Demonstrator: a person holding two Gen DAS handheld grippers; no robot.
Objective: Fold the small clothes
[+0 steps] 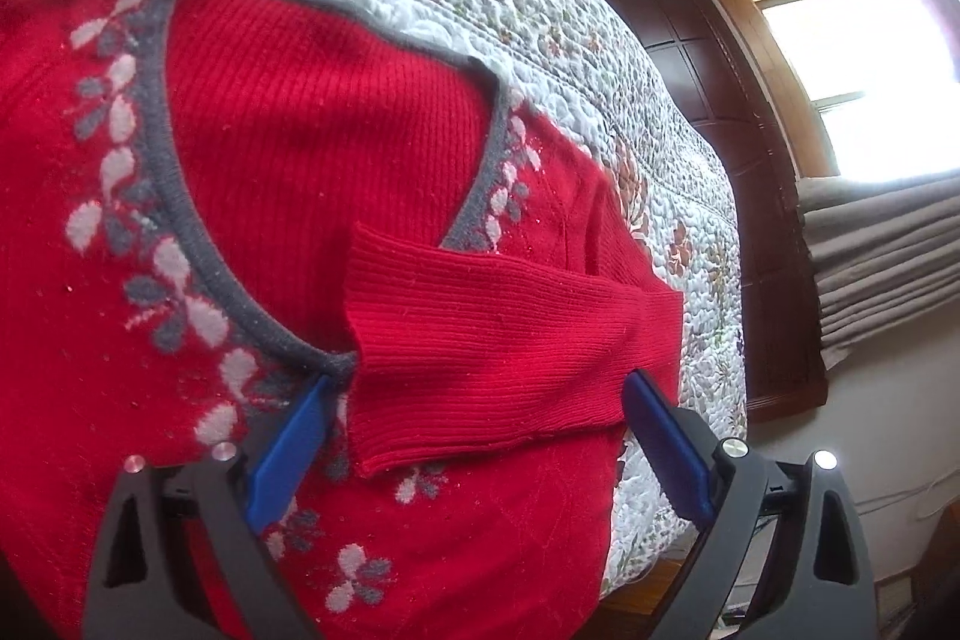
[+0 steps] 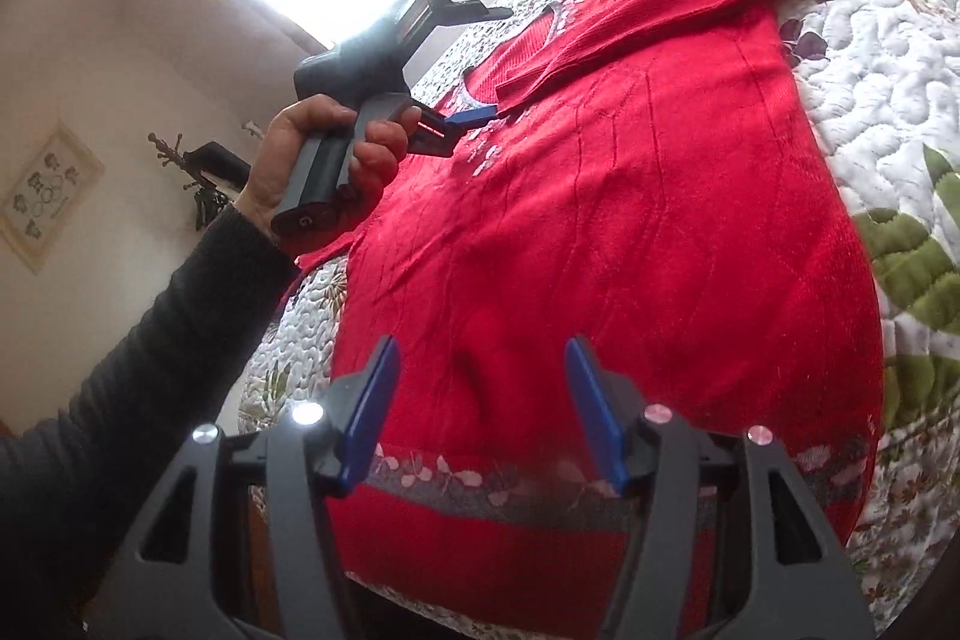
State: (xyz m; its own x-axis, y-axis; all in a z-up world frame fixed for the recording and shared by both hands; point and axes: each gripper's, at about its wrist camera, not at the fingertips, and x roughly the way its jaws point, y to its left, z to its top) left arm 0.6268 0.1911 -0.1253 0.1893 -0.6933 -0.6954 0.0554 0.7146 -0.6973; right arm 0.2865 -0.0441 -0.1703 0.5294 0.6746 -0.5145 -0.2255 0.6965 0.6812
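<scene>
Quilted bedspread [image 2: 888,58] underneath all. Red sweater [image 2: 600,250] lies flat on it, front up, hem toward right gripper. One sleeve [image 1: 498,346] folded across chest, cuff near grey V-neckline [image 1: 162,148]. Left gripper [image 1: 480,400] wide, holding nothing, fingers either side of folded sleeve. Right gripper [image 2: 480,370] wide, empty, above hem band [image 2: 510,490]. Likely next: remaining sleeve or hem fold. Pinch only one edge, lift low, lay flat, avoid dragging folded sleeve askew.

One red sweater [image 2: 630,232] (sleeve folded across); one quilt [image 2: 888,58]; two tongs [image 1: 477,421] [image 2: 480,388].
</scene>
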